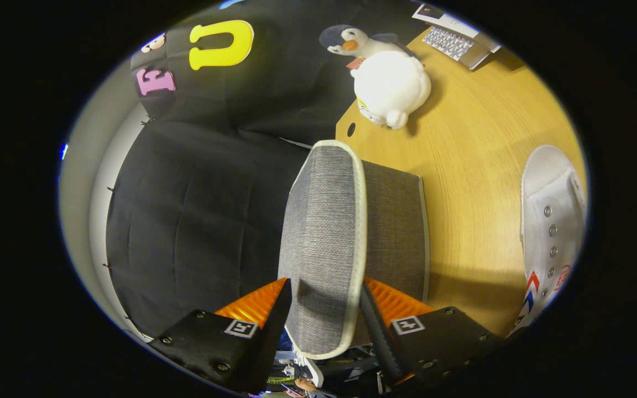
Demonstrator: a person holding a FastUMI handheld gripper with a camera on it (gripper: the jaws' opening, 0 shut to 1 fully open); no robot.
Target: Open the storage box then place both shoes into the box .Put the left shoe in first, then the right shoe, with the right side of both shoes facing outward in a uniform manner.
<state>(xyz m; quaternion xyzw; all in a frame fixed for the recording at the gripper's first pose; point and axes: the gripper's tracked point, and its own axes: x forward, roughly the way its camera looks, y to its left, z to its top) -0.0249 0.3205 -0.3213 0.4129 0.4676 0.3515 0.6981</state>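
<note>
Stretching widest across my view is the wooden table [479, 166], and I place everything else by the grey storage box [396, 221] standing on it. One box, one lid: the grey fabric lid [324, 243], edged with pale piping, is tilted up off the box and stands on edge, so its broad face is turned toward the booth's black cloth wall [197, 210], which hangs on the far side of the lid from the box.

My gripper [325, 301] is closed down to the lid's thickness, one finger [280, 309] pressed on each face, so the lid's near edge is pinched between them and runs on beyond the tips.

One white canvas shoe [551, 221] lies on the table well apart from the box, on the side away from the lid, its row of metal eyelets showing. I count a single shoe.

One plush penguin [387, 77] sits on the table beyond the box, near the wall. Farther past it, at the table's far edge, is one keyboard [451, 43].
</note>
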